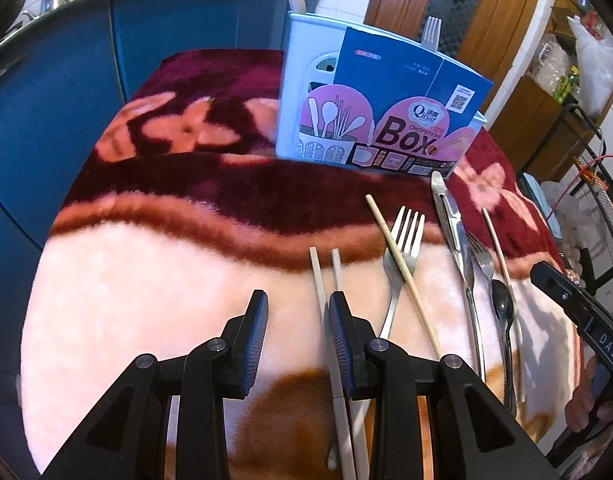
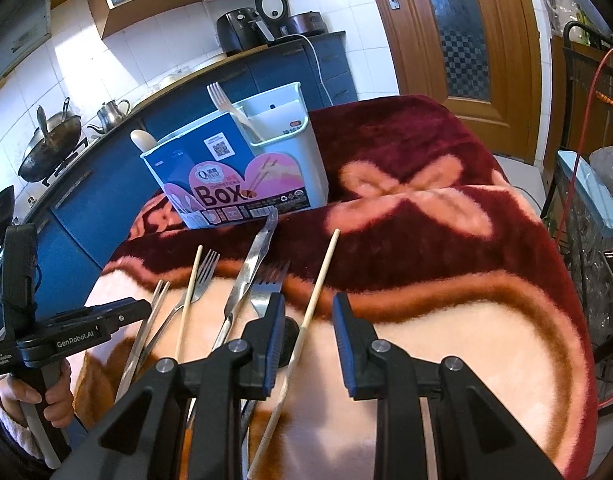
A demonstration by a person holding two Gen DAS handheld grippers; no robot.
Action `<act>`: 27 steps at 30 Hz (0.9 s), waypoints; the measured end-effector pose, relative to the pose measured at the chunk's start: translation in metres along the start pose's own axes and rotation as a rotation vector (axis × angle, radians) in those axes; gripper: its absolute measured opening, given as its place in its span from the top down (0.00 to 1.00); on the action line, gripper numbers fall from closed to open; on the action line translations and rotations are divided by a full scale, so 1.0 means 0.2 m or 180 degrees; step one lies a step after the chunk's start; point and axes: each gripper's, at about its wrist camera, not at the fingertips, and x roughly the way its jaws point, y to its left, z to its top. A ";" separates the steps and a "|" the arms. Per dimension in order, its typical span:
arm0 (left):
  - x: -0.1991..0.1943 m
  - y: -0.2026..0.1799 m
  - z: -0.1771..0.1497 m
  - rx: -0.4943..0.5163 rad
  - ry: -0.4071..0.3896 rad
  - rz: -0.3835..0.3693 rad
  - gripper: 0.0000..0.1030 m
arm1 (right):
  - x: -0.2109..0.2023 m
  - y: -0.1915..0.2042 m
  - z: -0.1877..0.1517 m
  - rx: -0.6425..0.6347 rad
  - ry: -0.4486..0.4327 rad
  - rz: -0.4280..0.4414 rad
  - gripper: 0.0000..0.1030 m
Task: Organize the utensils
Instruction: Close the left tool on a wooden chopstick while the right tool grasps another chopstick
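On the blanket-covered tabletop (image 1: 146, 280) we see forks, chopsticks (image 1: 318, 280) and a knife (image 1: 452, 220) lying loose before the utensil holder (image 2: 282, 152). Left gripper (image 1: 298, 312) jaws open, nothing gripped; right gripper (image 2: 308, 320) jaws open, straddling one chopstick (image 2: 318, 288) without pinching it.

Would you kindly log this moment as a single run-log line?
left gripper: open, beside pale chopsticks | right gripper: open, over single chopstick | holder: one fork inside
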 end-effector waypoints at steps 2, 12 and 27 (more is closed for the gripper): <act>0.01 0.00 0.00 0.0015 0.0014 0.0003 0.69 | 0.00 0.00 0.00 -0.0001 0.0007 -0.0003 0.74; 0.01 -0.02 -0.03 0.0132 0.0073 0.0030 0.69 | 0.03 -0.01 0.00 -0.0035 0.0057 -0.0047 0.74; 0.05 0.10 0.03 -0.0264 0.0338 -0.0572 0.94 | 0.17 0.01 0.09 -0.0089 0.0667 -0.0065 0.74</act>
